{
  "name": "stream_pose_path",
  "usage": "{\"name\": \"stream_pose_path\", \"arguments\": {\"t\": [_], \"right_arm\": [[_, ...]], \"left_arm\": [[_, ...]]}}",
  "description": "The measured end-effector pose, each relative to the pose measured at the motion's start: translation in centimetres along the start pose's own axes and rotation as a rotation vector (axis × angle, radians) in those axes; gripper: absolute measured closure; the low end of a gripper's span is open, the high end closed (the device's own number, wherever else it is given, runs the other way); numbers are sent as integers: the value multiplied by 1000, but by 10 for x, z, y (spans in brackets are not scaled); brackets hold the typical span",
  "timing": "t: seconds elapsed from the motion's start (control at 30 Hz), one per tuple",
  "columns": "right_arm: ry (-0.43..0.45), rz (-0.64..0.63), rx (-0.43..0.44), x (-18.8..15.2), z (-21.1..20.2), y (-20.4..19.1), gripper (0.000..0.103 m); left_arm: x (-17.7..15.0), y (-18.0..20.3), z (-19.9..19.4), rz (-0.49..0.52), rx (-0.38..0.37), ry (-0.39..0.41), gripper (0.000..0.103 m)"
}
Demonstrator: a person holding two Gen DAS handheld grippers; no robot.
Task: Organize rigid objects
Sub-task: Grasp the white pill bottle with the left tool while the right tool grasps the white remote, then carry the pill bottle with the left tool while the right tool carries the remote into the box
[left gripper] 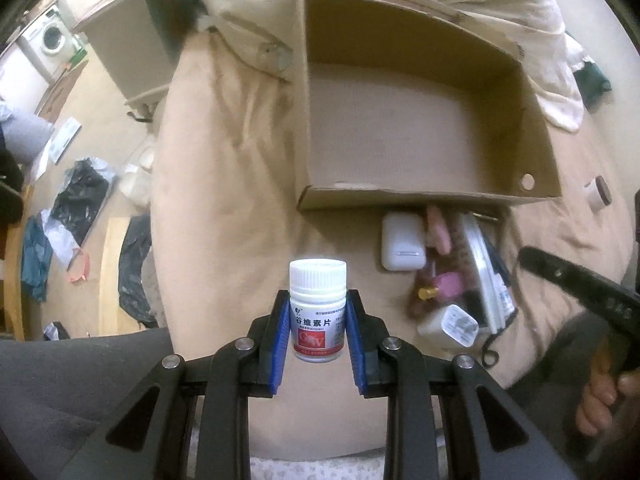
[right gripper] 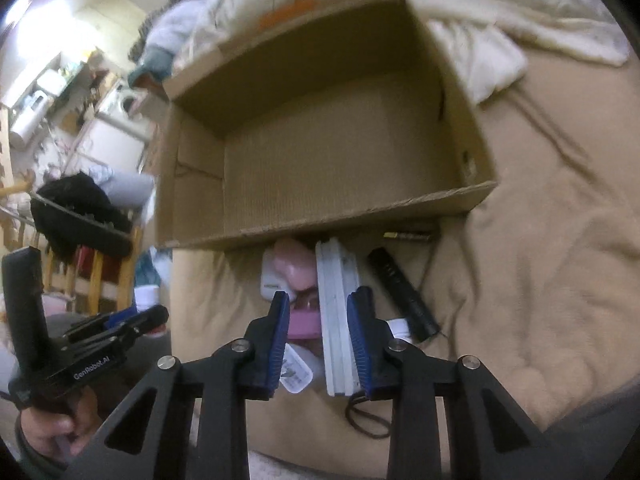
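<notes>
The left gripper (left gripper: 318, 334) holds a white pill bottle (left gripper: 317, 310) upright, its blue pads pressed on both sides of the label. The cardboard box (left gripper: 536, 128) lies open on the beige bed cover (left gripper: 224, 160), at 1 o'clock from the bottle. The right gripper (right gripper: 319, 338) is closed narrow around a flat white box (right gripper: 338, 320) standing on edge in the pile at 6 o'clock of the cardboard box; only its right pad clearly touches it. A black remote (right gripper: 402, 294) lies at 2 o'clock from this gripper.
</notes>
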State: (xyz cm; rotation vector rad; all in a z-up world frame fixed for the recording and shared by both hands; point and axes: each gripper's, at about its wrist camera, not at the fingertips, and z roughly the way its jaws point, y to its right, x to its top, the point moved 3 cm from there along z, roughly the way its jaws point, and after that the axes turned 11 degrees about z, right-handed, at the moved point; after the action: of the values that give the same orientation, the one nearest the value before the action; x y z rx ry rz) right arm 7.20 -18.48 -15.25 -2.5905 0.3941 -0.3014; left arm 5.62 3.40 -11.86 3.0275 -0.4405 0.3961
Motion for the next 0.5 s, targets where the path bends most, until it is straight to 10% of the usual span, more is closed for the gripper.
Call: {"name": "stream_pose_path", "arguments": {"t": [0.5], "right_arm": [[-100,-171,-265,-5,62,-24,79]], "left_arm": [[3,12,0,13,-44,18,79]]}}
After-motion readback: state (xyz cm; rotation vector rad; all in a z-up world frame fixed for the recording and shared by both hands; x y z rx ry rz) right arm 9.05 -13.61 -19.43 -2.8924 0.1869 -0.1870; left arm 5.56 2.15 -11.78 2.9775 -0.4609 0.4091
